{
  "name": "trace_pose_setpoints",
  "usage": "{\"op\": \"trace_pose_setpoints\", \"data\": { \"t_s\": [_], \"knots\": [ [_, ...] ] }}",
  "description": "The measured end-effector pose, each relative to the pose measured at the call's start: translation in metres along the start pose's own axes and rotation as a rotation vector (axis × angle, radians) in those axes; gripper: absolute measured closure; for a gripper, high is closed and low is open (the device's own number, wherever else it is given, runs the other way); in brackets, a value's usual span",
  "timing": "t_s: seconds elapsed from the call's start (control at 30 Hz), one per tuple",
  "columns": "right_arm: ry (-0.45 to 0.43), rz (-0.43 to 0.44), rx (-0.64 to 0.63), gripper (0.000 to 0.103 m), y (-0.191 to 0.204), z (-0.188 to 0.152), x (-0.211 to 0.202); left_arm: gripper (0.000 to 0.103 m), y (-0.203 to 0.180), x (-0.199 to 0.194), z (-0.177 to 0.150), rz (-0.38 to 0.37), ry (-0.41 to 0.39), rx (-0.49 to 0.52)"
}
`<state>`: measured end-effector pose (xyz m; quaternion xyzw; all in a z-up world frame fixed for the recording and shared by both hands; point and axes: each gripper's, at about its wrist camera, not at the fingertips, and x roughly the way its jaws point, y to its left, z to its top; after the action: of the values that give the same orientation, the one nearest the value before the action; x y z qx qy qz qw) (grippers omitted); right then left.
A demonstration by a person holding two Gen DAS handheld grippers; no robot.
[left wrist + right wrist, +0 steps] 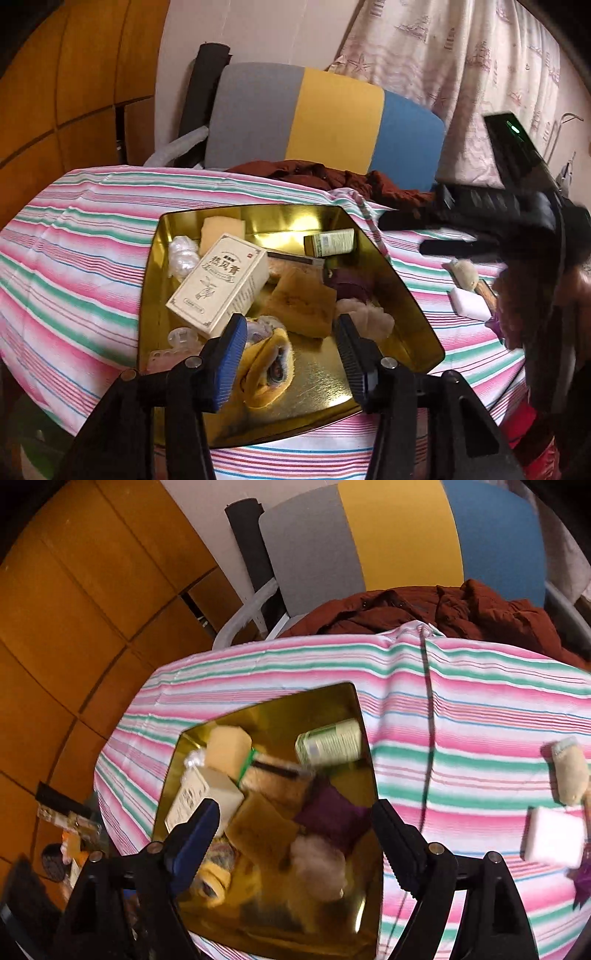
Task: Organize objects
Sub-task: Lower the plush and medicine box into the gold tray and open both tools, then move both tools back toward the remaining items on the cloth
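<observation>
The gold tin tray [399, 295] sits on the striped tablecloth [74, 236], stuffed with a cream box [218, 284] printed in Chinese characters, a green-white carton [330, 242], and sponges. Left gripper [291, 354] and right gripper [295, 845] both hover over it, jaws apart, empty.

One tray [406, 295], two boxes [218, 284] [330, 242] (inside it)

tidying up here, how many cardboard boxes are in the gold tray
2: a large cream box lying toward the gold tray's left side, a small green box near its far right corner. Clutter may hide others.
</observation>
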<state>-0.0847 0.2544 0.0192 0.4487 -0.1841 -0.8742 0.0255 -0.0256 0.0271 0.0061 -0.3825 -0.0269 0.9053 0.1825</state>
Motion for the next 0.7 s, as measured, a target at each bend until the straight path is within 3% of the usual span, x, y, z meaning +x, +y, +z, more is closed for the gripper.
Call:
{"op": "trace_pose_setpoints", "data": {
  "t_s": [0.4,0.7],
  "knots": [
    [-0.076,-0.139,-0.149,0.011,0.016,-0.05,-0.017,0.053,-0.001,-0.007,-0.005,0.088,0.0,0.005],
    [-0.085,-0.149,-0.137,0.011,0.004,-0.07,-0.024,0.053,-0.016,-0.008,-0.009,0.082,0.007,0.055]
  ]
}}
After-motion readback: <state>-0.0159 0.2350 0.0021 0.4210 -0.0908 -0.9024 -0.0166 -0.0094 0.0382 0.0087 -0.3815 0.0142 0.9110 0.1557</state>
